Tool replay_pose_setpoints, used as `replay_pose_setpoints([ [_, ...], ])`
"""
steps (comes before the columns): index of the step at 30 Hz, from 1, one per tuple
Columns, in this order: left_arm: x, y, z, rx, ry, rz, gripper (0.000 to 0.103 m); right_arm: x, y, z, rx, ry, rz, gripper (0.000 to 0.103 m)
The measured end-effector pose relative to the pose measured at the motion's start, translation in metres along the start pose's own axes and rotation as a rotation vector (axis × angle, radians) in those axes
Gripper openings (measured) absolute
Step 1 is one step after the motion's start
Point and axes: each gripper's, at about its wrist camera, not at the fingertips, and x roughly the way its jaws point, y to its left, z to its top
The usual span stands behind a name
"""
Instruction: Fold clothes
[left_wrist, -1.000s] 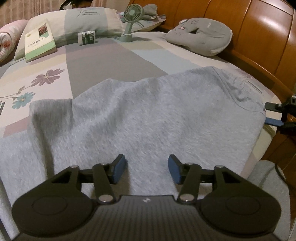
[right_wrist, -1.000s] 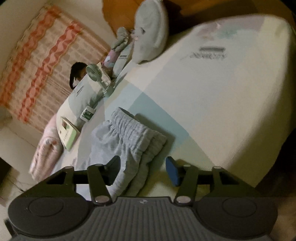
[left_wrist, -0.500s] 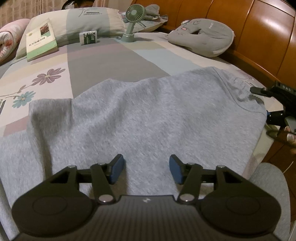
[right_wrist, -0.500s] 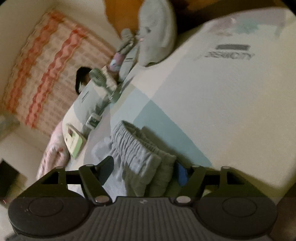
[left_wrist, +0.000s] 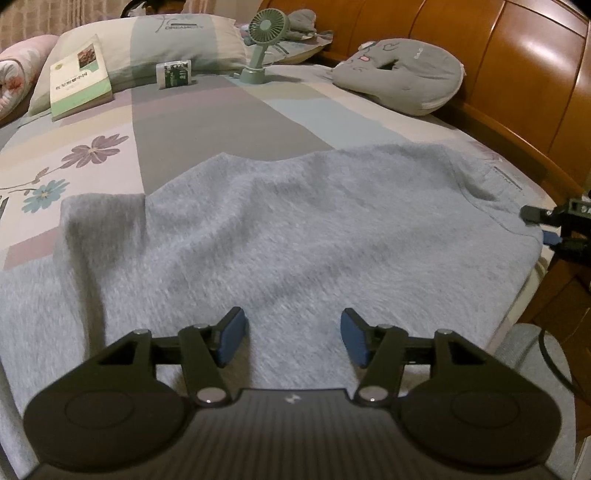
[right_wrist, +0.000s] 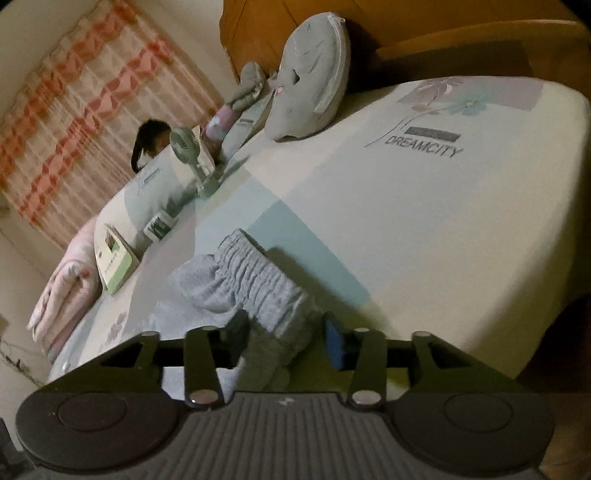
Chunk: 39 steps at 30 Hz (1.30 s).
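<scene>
Fuzzy grey knit garment (left_wrist: 295, 229); glossy wooden headboard (left_wrist: 517, 74); matt printed cloth sheet (right_wrist: 406, 206).

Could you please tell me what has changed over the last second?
The right gripper moved in onto the grey fleece trousers' gathered waistband, which now sits between its open jaws, not yet clamped. The left gripper remains open above the cloth; fan, book and cushion unmoved.

Right gripper (right_wrist: 284, 339) jaws apart around grey garment's gathered waistband (right_wrist: 258, 280), patterned bedsheet (right_wrist: 424, 221), small fan (right_wrist: 192, 155) far left.
</scene>
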Motion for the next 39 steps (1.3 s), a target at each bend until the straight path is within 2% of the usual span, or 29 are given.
replay_pose_setpoints([
  [2, 0.000, 0.002, -0.001, -0.006, -0.001, -0.007, 0.060, -0.008, -0.002, 0.021, -0.019, -0.018, 0.018, 0.059],
  [5, 0.001, 0.001, -0.001, -0.006, -0.004, -0.004, 0.061, -0.007, 0.004, 0.058, -0.079, -0.003, 0.056, 0.062],
  [7, 0.001, 0.001, -0.001, -0.007, -0.006, -0.003, 0.061, 0.018, 0.016, 0.083, -0.160, 0.078, 0.083, 0.073],
  [10, 0.001, 0.000, -0.001, -0.007, -0.009, -0.001, 0.062, 0.074, 0.036, 0.105, -0.297, 0.258, 0.076, 0.074],
  [13, 0.002, -0.001, -0.002, -0.008, -0.012, 0.001, 0.063, 0.130, 0.051, 0.108, -0.383, 0.422, 0.048, 0.074],
  [15, 0.002, -0.001, -0.002, -0.009, -0.014, 0.003, 0.064, 0.152, 0.060, 0.102, -0.438, 0.473, 0.033, 0.074],
  [18, 0.002, -0.002, -0.002, -0.004, -0.014, 0.004, 0.065, 0.172, 0.073, 0.088, -0.537, 0.520, 0.016, 0.082],
  [20, 0.002, -0.001, -0.001, -0.006, -0.013, 0.001, 0.065, 0.171, 0.085, 0.078, -0.614, 0.509, 0.000, 0.077],
  [21, 0.002, -0.001, -0.001, -0.007, -0.013, -0.002, 0.066, 0.169, 0.089, 0.074, -0.638, 0.498, -0.005, 0.056],
  [22, 0.002, 0.000, -0.001, -0.007, -0.014, -0.005, 0.067, 0.165, 0.092, 0.069, -0.648, 0.483, -0.004, 0.049],
  [25, 0.002, -0.001, 0.000, -0.001, -0.014, -0.008, 0.068, 0.154, 0.095, 0.062, -0.654, 0.431, -0.008, 0.040],
  [29, 0.000, 0.001, 0.002, -0.016, -0.017, -0.016, 0.068, 0.139, 0.079, 0.080, -0.472, 0.351, -0.011, 0.036],
  [32, -0.001, 0.005, 0.003, -0.035, -0.016, -0.019, 0.068, 0.146, 0.063, 0.081, -0.333, 0.367, -0.038, 0.038],
  [36, -0.012, 0.010, 0.010, -0.027, -0.037, -0.009, 0.068, 0.145, 0.066, 0.088, -0.267, 0.344, -0.087, 0.046],
  [39, -0.014, 0.017, 0.020, -0.016, -0.061, -0.004, 0.069, 0.123, 0.090, 0.092, -0.352, 0.241, -0.114, 0.048],
])
